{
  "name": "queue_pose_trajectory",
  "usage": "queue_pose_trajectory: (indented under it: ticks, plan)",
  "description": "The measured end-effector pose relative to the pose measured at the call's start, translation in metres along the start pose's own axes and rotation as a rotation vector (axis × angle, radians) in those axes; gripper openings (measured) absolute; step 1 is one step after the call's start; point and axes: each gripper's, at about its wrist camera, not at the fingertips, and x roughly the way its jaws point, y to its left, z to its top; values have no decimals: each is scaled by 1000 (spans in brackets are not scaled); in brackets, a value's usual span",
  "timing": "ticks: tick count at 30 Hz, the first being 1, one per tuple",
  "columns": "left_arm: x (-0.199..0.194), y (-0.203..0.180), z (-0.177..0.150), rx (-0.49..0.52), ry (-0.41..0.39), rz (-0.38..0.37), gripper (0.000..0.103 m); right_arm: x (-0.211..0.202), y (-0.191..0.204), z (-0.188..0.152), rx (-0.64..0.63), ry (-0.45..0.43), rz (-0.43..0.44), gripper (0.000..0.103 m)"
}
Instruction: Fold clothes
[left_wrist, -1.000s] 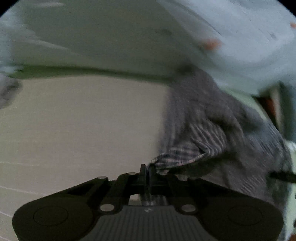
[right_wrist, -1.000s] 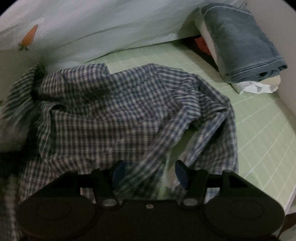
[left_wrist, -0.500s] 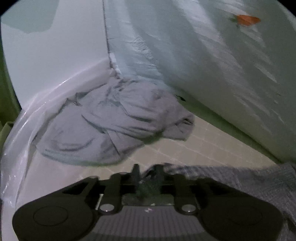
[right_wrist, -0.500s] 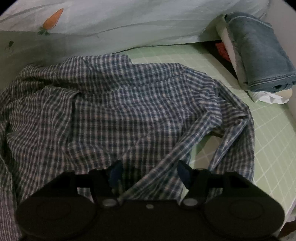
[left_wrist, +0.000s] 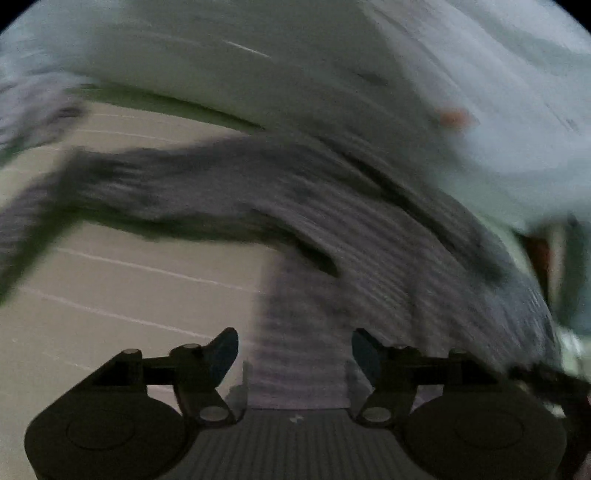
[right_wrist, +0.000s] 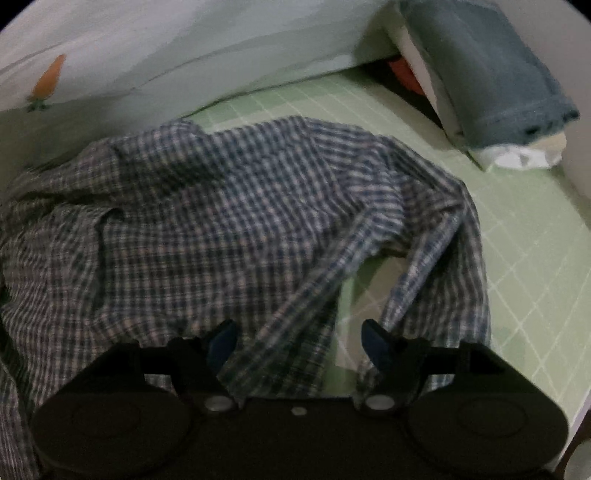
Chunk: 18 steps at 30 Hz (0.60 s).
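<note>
- Checked shirt (right_wrist: 236, 229): lies crumpled and unfolded on the green grid mat (right_wrist: 517, 266), covering most of its left and middle. One long strip of the shirt runs down toward the camera in the right wrist view, with a patch of bare mat showing beside it.
- Same shirt (left_wrist: 332, 221) in the left wrist view: heavily blurred; a sleeve-like band stretches to the left across the mat (left_wrist: 110, 288).
- Right hand-held gripper (right_wrist: 297, 341): jaws apart and opening. The strip of shirt passes between them; the pads do not press on it.
- Left hand-held gripper (left_wrist: 295, 354): jaws apart and opening. Shirt cloth lies between and beneath them, not pinched.
- Pale sheet (right_wrist: 184, 48): hangs or rises behind the shirt, along the far edge of the mat, printed with an orange carrot (right_wrist: 46, 83).
- Folded jeans (right_wrist: 487, 70): stacked on white folded cloth (right_wrist: 517, 157) at the far right corner of the mat, well apart from the shirt.
- Something red (right_wrist: 404, 74) shows behind that stack; cannot tell what it is.
</note>
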Motion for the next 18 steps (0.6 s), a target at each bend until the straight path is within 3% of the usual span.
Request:
queue_pose_trajectory:
  ticks: [4,9,10,12,13,14,15,18]
  plan:
    - [23,-40,-14,87,75,-4,69,10,-12,-2,38,45,29,74]
    - [40,-41,-20,113,99,82,66,17,-19,1,54,69,88,63]
    - [42,-40,-20,112,102,96,60,19,-18,3,52,76,100,59]
    - [41,-29,-17,77,95,103,24,21,-14,6,30,70,104,36]
    - [41,-23,-16,57,93,102,15,23,-10,10,2,67,107,29]
    - [39,-15,-14,31,94,89,8,24,-6,13,-20,60,110,14]
    - [38,-7,-11,5,91,80,6,25,-2,18,-34,54,121,8]
    - [24,18,-2,-55,41,119,3,27,14,37,-75,15,171,3]
